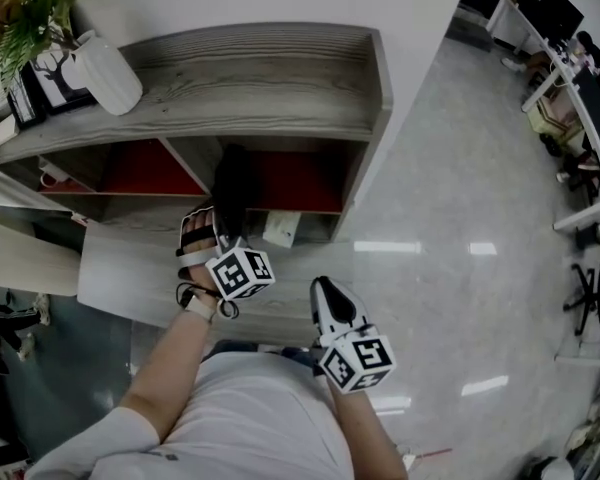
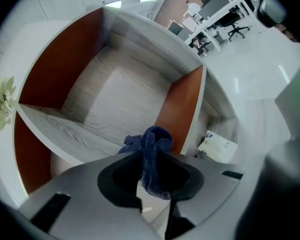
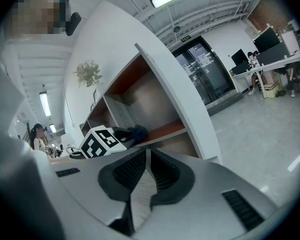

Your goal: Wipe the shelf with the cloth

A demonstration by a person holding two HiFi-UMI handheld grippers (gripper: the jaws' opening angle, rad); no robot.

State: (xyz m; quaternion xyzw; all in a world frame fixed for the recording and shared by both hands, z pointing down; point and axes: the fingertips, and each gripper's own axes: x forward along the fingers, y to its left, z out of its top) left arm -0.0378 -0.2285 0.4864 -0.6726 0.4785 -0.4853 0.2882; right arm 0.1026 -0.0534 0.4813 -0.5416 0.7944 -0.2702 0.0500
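Left gripper (image 2: pixel 153 160) clamps a crumpled navy cloth (image 2: pixel 157 137) (soft, fuzzy) near the grey wood-grain shelf (image 2: pixel 115 91); right gripper (image 3: pixel 146 155) jaws together.

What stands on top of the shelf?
On the shelf top: a white vase, a plant and a dark picture frame. The plant hides the far left end.

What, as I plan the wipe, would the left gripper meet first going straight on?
Likely the shelf's grey inner board, beside the red divider, with its held cloth touching first; depth is unclear.
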